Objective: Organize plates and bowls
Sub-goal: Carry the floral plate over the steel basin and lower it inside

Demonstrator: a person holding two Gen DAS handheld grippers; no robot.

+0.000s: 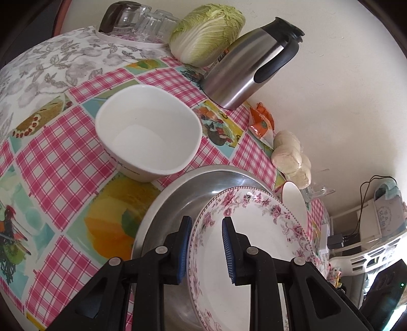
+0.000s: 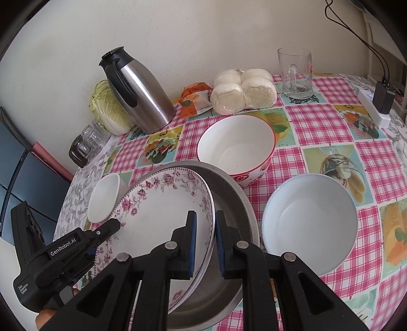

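Note:
A floral-rimmed plate (image 1: 244, 244) (image 2: 162, 211) rests inside a steel pan (image 1: 175, 211) (image 2: 234, 203). My left gripper (image 1: 206, 247) straddles the plate's left rim, jaws apart with a gap; its body shows in the right wrist view (image 2: 76, 244). My right gripper (image 2: 205, 242) straddles the plate's right rim, pads close to it, a small gap on the outer side. A white square bowl (image 1: 148, 132) (image 2: 104, 198) sits left of the pan. A red-rimmed bowl (image 2: 235, 145) (image 1: 295, 201) sits behind the pan. A pale blue bowl (image 2: 310, 221) sits to its right.
A steel thermos (image 2: 137, 94) (image 1: 249, 68), cabbage (image 1: 206, 33) (image 2: 106, 107), steamed buns (image 2: 244, 91) (image 1: 292, 155), an orange packet (image 2: 195, 98) and a glass mug (image 2: 296, 73) stand along the wall. A tray of glasses (image 1: 137, 23) (image 2: 86, 145) is at the table's far corner. A power strip (image 2: 374, 107) lies at right.

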